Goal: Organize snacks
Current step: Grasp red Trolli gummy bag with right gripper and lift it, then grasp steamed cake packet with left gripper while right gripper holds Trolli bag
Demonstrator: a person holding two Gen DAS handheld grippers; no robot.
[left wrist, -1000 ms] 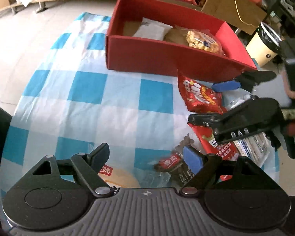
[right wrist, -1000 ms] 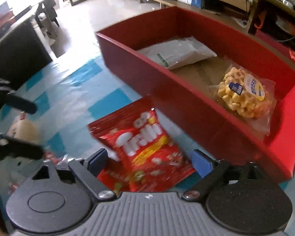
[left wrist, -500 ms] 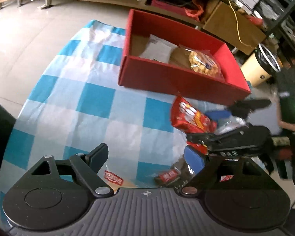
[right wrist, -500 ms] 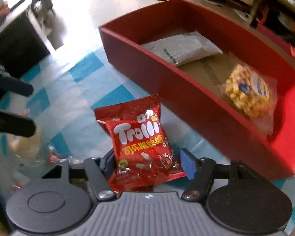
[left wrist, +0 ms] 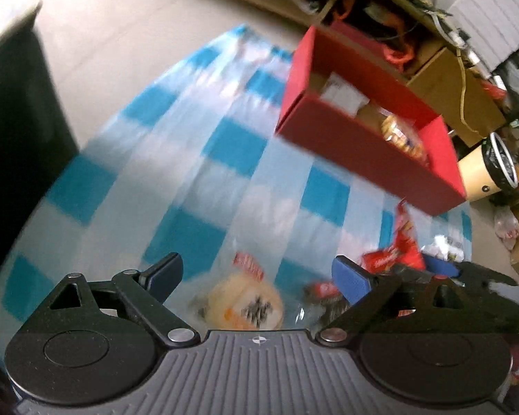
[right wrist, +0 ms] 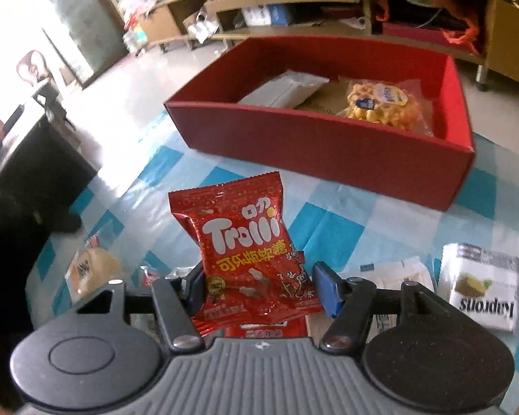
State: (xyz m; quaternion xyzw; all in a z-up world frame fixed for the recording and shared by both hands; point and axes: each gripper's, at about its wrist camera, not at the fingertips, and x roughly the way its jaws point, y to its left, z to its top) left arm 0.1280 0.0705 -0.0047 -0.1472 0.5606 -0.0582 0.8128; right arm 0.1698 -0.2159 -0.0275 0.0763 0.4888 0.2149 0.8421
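Red Trolli gummy bag (right wrist: 245,242) upright (lower edge pinched), before red box (right wrist: 328,145) with two snacks.

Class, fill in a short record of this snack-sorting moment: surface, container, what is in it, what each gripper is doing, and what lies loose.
surface: blue-and-white checked cloth
container: red box, open top
in box: white packet; bag of yellow puffed snacks
right gripper: jaws have just closed on the red Trolli bag, held upright
left gripper: jaws have just opened wider, nothing held
loose on cloth: round bun packet; white Kaprons packet
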